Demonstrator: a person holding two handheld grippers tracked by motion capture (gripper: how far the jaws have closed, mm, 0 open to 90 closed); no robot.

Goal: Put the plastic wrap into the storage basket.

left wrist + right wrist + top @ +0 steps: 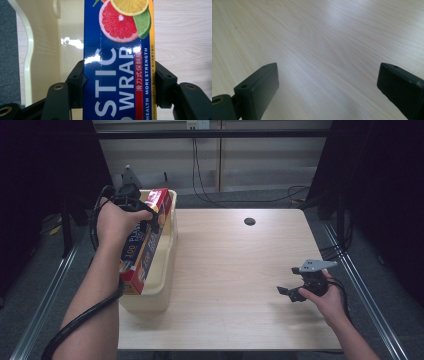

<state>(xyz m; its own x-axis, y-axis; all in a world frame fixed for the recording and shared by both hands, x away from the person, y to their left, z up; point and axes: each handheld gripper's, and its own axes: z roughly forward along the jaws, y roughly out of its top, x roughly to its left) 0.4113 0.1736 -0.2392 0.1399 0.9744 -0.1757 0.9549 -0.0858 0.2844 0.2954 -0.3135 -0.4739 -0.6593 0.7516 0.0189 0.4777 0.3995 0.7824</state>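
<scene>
A long blue and red plastic wrap box [142, 245] with citrus fruit printed on it lies tilted in the cream plastic bin [167, 270] at the table's left side, its far end raised. My left gripper [145, 217] is shut on that raised end; in the left gripper view both black pads [77, 82] press the sides of the plastic wrap box [117, 75]. Over the bare wood at the right, my right gripper [285, 292] hovers open, and the right gripper view has its jaws wide apart with nothing but table between them.
The light wooden table [235, 270] has a dark round cable hole [249, 221] near its far edge. Metal rails run along both sides of the table, and cables lie on the floor behind it. The cream bin's wall [27, 50] stands beside the box.
</scene>
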